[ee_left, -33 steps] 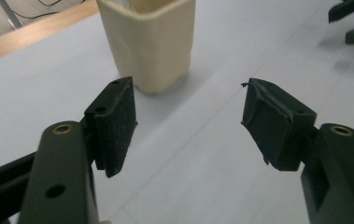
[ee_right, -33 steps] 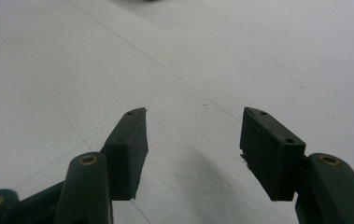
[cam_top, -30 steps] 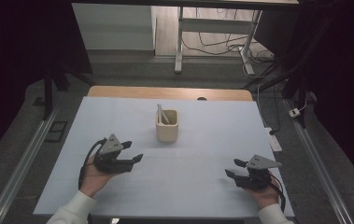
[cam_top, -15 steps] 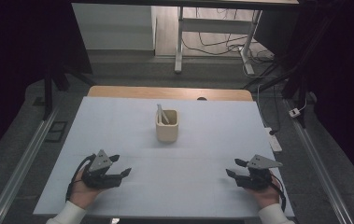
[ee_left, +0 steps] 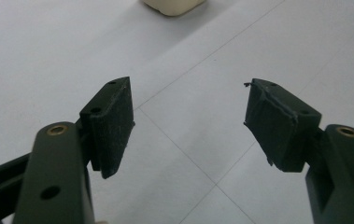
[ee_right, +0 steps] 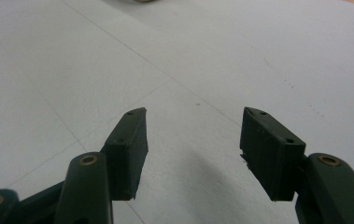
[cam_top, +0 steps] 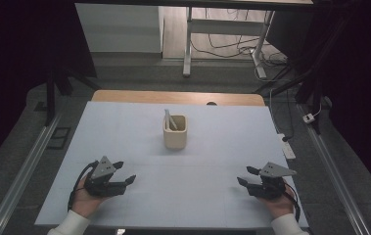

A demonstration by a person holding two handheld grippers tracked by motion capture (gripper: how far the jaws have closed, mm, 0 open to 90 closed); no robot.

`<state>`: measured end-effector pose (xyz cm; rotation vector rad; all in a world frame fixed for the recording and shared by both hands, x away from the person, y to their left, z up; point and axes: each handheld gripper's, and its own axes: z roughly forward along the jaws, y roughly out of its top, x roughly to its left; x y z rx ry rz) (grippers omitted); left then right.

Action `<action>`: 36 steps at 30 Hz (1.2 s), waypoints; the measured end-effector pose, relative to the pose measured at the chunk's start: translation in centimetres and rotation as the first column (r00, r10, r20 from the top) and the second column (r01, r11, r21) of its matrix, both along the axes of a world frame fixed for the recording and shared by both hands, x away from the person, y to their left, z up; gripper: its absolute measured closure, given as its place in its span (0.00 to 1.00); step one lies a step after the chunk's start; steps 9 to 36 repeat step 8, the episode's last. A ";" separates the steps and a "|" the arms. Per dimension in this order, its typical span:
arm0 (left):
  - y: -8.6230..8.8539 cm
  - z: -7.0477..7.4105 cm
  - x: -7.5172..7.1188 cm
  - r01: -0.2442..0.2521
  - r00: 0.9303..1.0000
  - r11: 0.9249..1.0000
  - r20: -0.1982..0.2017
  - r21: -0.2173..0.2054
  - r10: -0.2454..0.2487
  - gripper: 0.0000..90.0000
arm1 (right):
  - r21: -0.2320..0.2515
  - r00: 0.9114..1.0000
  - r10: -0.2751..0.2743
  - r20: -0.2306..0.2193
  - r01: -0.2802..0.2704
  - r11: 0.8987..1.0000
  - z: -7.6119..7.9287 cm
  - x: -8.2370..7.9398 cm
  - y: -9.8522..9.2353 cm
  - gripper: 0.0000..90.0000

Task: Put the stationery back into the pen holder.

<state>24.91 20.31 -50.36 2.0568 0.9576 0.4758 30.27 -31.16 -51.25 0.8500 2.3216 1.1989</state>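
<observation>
Item: one cream square cup point(cam_top: 175, 133), matte, straight-walled with rounded corners, open-topped, standing upright on the white tabletop point(cam_top: 124, 132) at mid-width, toward the far half. Contents: one pale flat stick point(cam_top: 169, 119) leaning against the cup's far-left inner corner, its tip rising above the rim (what kind of utensil it is cannot be told). Left gripper point(cam_top: 126, 173): resting low near the table's near-left area, jaws wide apart with nothing between them, pads bare over the white surface in the left gripper view point(ee_left: 188, 116); the cup's base shows at the top edge there point(ee_left: 172, 5). Right gripper point(cam_top: 245, 176): near the near-right corner, jaws likewise spread wide and holding nothing point(ee_right: 193, 135). Both sit well apart from the cup. Open room: broad bare surface between the two grippers and on all sides of the cup. Edges: a wooden strip point(cam_top: 173, 97) along the far side; metal rails point(cam_top: 24, 169) flank the table left and right.
</observation>
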 end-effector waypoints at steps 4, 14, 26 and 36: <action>0.0 -0.1 0.0 0.001 1.000 1.000 -0.002 0.003 -0.001 0.35 | -0.007 1.000 -0.004 0.001 0.004 1.000 0.0 0.0 0.0 0.46; 0.0 -0.1 0.0 -0.001 1.000 1.000 -0.003 0.004 0.001 0.35 | 0.000 1.000 0.004 -0.001 -0.004 1.000 0.0 0.0 0.1 0.46; 0.0 -0.1 0.0 -0.001 1.000 1.000 -0.003 0.004 0.001 0.35 | 0.000 1.000 0.004 -0.001 -0.004 1.000 0.0 0.0 0.1 0.46; 0.0 -0.1 0.0 -0.001 1.000 1.000 -0.003 0.004 0.001 0.35 | 0.000 1.000 0.004 -0.001 -0.004 1.000 0.0 0.0 0.1 0.46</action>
